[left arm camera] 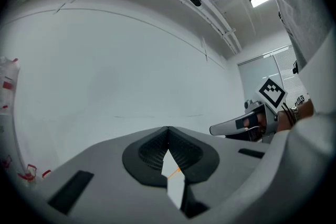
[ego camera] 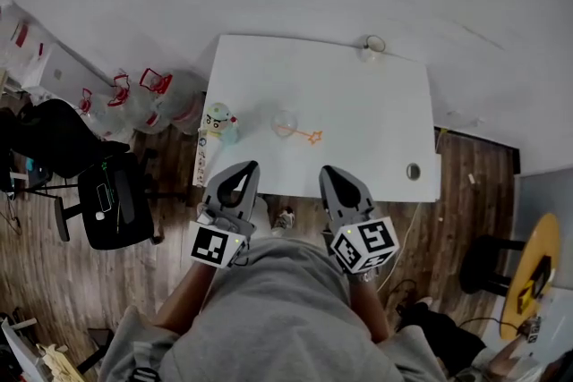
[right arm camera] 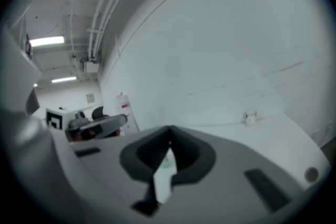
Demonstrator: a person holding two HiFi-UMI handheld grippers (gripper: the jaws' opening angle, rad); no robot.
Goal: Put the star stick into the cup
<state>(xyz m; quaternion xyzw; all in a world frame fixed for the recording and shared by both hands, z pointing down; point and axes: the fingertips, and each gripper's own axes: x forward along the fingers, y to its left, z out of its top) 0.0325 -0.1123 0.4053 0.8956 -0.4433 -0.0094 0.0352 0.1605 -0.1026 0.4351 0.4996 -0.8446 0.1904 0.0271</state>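
Approach looks to be the step in hand: the left gripper (ego camera: 243,165) and the right gripper (ego camera: 333,171) both hang empty with their jaws pressed together, at the near edge of the table (ego camera: 376,103). Ahead of them, between their lines, the star stick (ego camera: 304,135) lies flat beside the clear cup (ego camera: 285,123); whether they touch I cannot tell. Next, one gripper must open, reach forward and pinch the stick.

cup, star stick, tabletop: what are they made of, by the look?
Cup: clear plastic or glass, can't tell which; see-through, with only a faint outline.
Star stick: thin and orange, likely plastic; too small to be sure.
Tabletop: smooth, matte white, likely laminate.
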